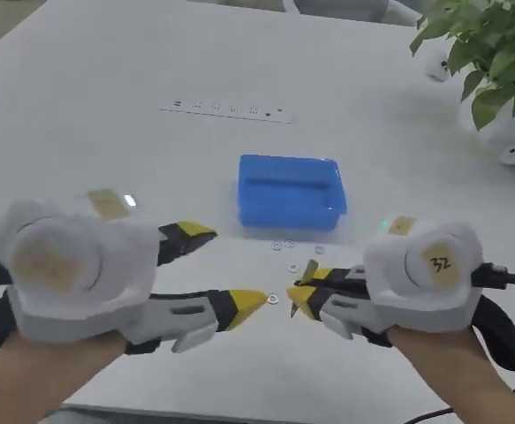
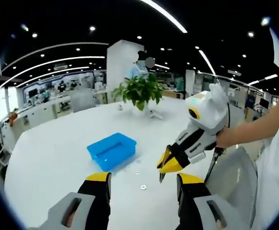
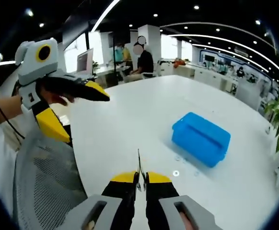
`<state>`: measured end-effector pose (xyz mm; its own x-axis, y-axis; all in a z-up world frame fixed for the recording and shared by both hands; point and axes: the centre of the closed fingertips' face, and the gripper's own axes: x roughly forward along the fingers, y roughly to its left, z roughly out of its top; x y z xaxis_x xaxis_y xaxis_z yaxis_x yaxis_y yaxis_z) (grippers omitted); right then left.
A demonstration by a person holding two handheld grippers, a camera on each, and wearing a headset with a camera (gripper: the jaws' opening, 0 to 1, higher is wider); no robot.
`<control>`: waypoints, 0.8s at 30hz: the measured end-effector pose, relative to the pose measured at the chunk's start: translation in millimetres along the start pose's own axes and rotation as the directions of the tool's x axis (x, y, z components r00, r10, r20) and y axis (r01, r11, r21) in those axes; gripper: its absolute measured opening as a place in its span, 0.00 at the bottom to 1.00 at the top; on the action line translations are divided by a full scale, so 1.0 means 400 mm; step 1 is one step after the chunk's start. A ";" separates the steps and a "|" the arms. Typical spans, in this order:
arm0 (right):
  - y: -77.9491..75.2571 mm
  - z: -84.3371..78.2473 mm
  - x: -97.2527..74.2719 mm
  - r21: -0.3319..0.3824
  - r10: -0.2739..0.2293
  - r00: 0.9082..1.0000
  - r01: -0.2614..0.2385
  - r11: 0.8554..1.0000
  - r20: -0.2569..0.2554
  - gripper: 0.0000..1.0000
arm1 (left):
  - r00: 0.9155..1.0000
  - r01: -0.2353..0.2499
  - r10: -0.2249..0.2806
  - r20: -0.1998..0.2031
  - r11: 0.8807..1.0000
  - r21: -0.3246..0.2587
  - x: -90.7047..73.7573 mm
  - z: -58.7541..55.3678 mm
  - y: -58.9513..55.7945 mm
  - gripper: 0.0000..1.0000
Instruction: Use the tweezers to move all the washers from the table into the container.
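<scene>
- Jaws of the left gripper (image 1: pixel 222 265) stand wide apart with nothing between them, their yellow tips hanging over the white table (image 1: pixel 107 106)
- Jaws of the right gripper (image 1: pixel 306 291) are drawn close together, clamped on the thin tweezers (image 3: pixel 139 166), which run forward out of the narrow gap between the yellow tips
- From the left gripper view, the right gripper comes in from the right with the tweezers' dark point slanting down toward the table top; whether the point touches the surface cannot be told
- Both grippers face each other in the head view, tips near one another, on the person's side of the blue container (image 1: pixel 288 190)
- The container, a shallow rectangular tub, sits open side up near the middle of the table
- Several small washers (image 1: pixel 277 245) lie loose on the table just in front of the container's near wall; one more washer (image 1: pixel 273 299) lies closer to the person, between the two grippers' tips
- A power strip (image 1: pixel 226 110) lies beyond the container, and a leafy plant (image 1: pixel 496 53) stands at the far right corner
</scene>
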<state>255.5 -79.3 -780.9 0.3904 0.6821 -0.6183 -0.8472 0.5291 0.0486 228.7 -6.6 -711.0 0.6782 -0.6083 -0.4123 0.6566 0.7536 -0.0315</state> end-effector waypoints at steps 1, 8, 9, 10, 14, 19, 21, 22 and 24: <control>-0.008 0.002 0.002 0.005 -0.010 1.000 0.010 1.000 0.003 0.03 | 1.000 -0.022 0.022 0.003 1.000 -0.009 -0.008 -0.003 0.007 0.58; -0.045 0.024 0.028 0.084 -0.011 0.998 0.007 0.996 0.055 0.03 | 0.986 -0.170 0.169 -0.010 0.985 -0.044 -0.043 -0.049 0.029 0.89; -0.047 0.024 0.034 0.091 -0.009 0.998 0.004 0.996 0.057 0.03 | 0.982 -0.189 0.188 -0.025 0.981 -0.051 -0.048 -0.063 0.033 0.92; -0.050 0.023 0.040 0.094 -0.011 0.998 0.006 0.996 0.056 0.03 | 0.981 -0.196 0.195 -0.027 0.979 -0.054 -0.051 -0.070 0.033 0.92; -0.053 0.017 0.062 0.107 -0.009 0.999 0.004 0.994 0.051 0.03 | 0.968 -0.251 0.249 -0.033 0.963 -0.096 -0.069 -0.092 0.051 0.93; -0.056 0.013 0.089 0.115 -0.006 0.999 0.000 0.993 0.052 0.03 | 0.951 -0.309 0.307 -0.031 0.946 -0.096 -0.082 -0.114 0.081 0.98; -0.059 0.007 0.099 0.114 -0.005 0.999 0.000 0.993 0.046 0.03 | 0.953 -0.301 0.297 -0.053 0.948 -0.106 -0.082 -0.131 0.085 0.99; -0.061 0.004 0.103 0.116 -0.005 0.999 0.000 0.993 0.043 0.04 | 0.954 -0.299 0.294 -0.059 0.948 -0.107 -0.081 -0.138 0.086 0.99; -0.064 0.000 0.109 0.118 -0.006 0.999 0.001 0.993 0.044 0.04 | 0.953 -0.296 0.287 -0.091 0.950 -0.102 -0.079 -0.160 0.086 0.99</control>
<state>294.3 -63.3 -809.0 0.4111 0.7007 -0.5831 -0.7986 0.5853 0.1403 208.7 54.6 -757.2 0.8054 -0.3406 -0.4852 0.3890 0.9212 -0.0009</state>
